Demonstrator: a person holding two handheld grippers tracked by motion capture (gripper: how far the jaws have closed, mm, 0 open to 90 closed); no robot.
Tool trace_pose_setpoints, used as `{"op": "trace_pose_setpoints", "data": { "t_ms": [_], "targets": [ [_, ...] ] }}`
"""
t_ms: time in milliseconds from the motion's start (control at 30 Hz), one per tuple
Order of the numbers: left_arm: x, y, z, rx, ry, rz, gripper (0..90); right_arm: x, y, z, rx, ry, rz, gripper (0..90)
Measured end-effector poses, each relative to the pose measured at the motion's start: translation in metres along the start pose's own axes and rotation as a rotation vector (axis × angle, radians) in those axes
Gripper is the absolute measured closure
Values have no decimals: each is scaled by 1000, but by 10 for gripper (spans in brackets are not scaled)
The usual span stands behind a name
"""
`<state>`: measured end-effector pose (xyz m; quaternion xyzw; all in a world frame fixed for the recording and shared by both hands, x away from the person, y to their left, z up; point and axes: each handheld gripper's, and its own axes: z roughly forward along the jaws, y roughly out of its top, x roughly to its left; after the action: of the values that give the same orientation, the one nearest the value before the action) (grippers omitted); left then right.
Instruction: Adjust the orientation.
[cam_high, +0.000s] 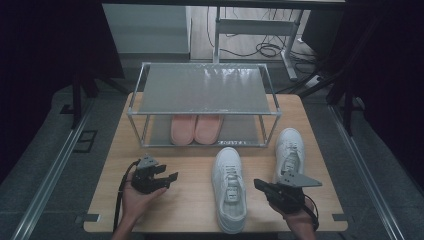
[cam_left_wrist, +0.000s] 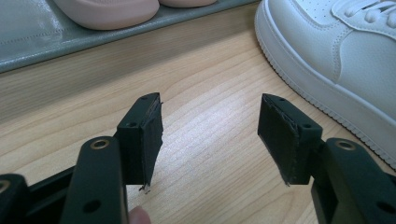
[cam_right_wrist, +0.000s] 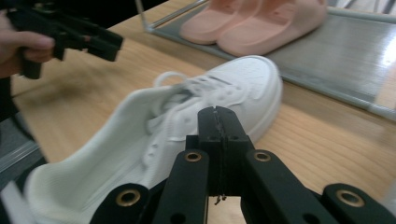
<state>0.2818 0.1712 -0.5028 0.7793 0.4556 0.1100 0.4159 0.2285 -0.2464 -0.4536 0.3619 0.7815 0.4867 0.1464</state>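
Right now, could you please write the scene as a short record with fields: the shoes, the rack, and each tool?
near sneaker: white sneaker lies on the wooden table, toe toward the rack, between the two tools
far sneaker: second white sneaker lies right of it, close to the rack's right leg
rack: metal shoe rack at the table's far side, top shelf bare
lower shelf: pink slippers, side by side
left tool: open, nothing between the jaws, above bare table
right tool: shut, holding nothing, pointing at the near sneaker
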Motion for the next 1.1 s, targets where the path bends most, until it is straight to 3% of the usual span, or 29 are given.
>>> {"op": "trace_pose_setpoints", "data": {
  "t_ms": [167, 267, 467, 633, 867, 1100],
  "targets": [
    [0, 0, 1, 5, -2, -1, 407, 15, 0, 3, 7, 40, -30, 900],
    [0, -1, 1, 7, -1, 0, 406, 32, 0, 13, 37, 92, -66, 900],
    [1, -1, 2, 11, -2, 0, 406, 47, -3, 26, 84, 126, -114, 900],
    [1, -1, 3, 14, -1, 0, 406, 48, -9, 35, 133, 131, -122, 900],
    [1, -3, 7, 21, -11, -8, 406, 46, -14, 41, 186, 95, -141, 900],
    [2, -3, 5, 14, -9, -12, 407, 40, -14, 37, 194, 111, -133, 900]
  ]
}}
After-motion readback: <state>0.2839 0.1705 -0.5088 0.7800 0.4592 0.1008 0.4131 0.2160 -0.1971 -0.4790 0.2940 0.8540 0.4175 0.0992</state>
